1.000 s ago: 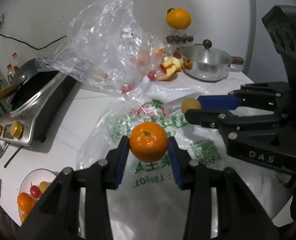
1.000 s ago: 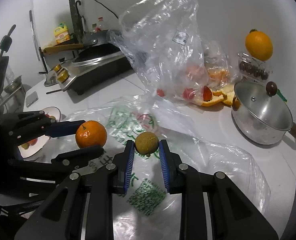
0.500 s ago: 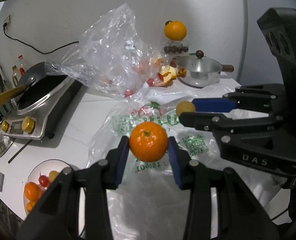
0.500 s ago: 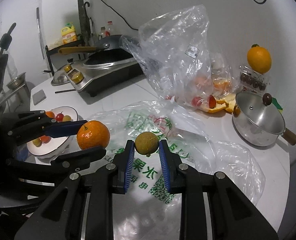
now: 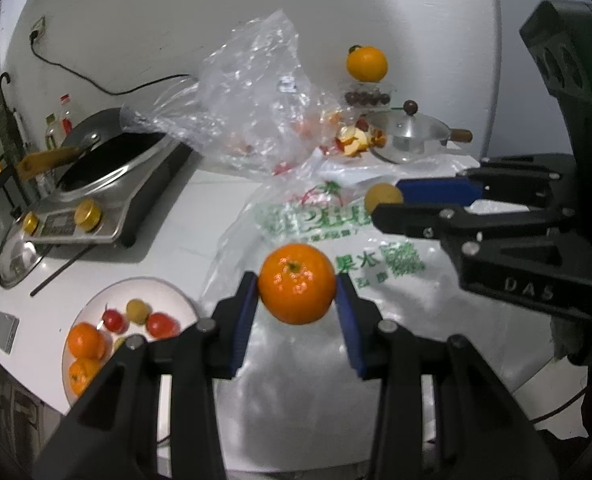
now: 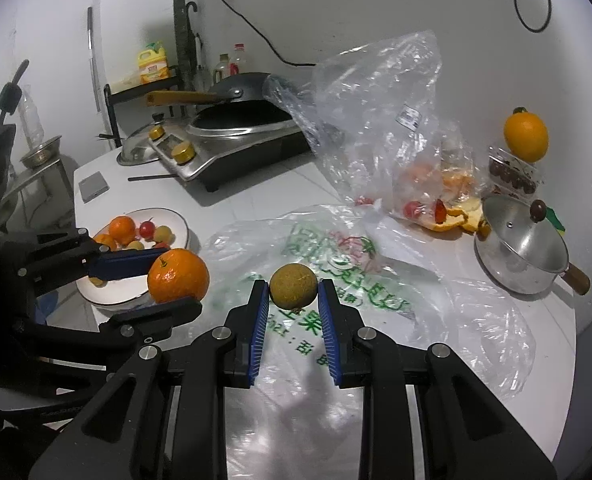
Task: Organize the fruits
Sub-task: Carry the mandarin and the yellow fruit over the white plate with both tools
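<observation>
My left gripper (image 5: 296,286) is shut on an orange mandarin (image 5: 297,283) and holds it in the air above the printed plastic bag (image 5: 376,268). It also shows in the right wrist view (image 6: 178,276). My right gripper (image 6: 293,288) is shut on a small brownish-yellow round fruit (image 6: 294,286), also lifted above the bag; the fruit shows in the left wrist view (image 5: 382,197). A white plate (image 5: 168,294) with mandarins, red cherry tomatoes and small yellow fruits sits at the table's left front edge, left of and below the left gripper (image 6: 178,226).
A clear bag (image 6: 380,120) with tomatoes and orange peel stands at the back. An induction cooker with a wok (image 5: 108,168) is at the left. A lidded steel pot (image 6: 522,248) is at the right, an orange on a box (image 6: 525,138) behind it. A phone (image 6: 93,186) lies near the left edge.
Both grippers have risen and pulled back from the bags with their fruits still held. The plate of fruit has come fully into view at the left.
</observation>
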The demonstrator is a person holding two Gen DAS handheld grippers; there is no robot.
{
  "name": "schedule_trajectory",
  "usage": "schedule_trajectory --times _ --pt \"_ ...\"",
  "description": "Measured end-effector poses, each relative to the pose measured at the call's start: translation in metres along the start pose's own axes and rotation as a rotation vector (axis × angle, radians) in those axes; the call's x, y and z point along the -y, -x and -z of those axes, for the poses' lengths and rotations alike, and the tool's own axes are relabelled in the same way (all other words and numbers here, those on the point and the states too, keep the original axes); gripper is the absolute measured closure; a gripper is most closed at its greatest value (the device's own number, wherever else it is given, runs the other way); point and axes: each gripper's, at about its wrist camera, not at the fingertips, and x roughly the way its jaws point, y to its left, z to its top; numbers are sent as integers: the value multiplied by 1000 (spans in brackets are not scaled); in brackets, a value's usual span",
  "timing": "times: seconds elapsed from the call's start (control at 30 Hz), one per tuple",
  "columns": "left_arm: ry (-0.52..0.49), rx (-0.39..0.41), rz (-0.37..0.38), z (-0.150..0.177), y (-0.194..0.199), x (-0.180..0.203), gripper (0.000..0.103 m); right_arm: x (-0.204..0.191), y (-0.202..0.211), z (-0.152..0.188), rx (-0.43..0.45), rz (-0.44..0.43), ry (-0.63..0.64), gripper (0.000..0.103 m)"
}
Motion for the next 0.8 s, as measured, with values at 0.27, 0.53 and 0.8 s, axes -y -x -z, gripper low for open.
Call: schedule_trajectory --times 0.27,0.53,0.8 --pt "53 -10 -37 25 12 -28 63 -28 -2 -4 -10 -15 38 76" --pt "95 -23 -83 49 18 -55 63 -56 -8 -8 -25 -25 81 76" --pt "103 -41 -129 64 15 -75 63 -82 -16 -10 -43 -43 120 76"
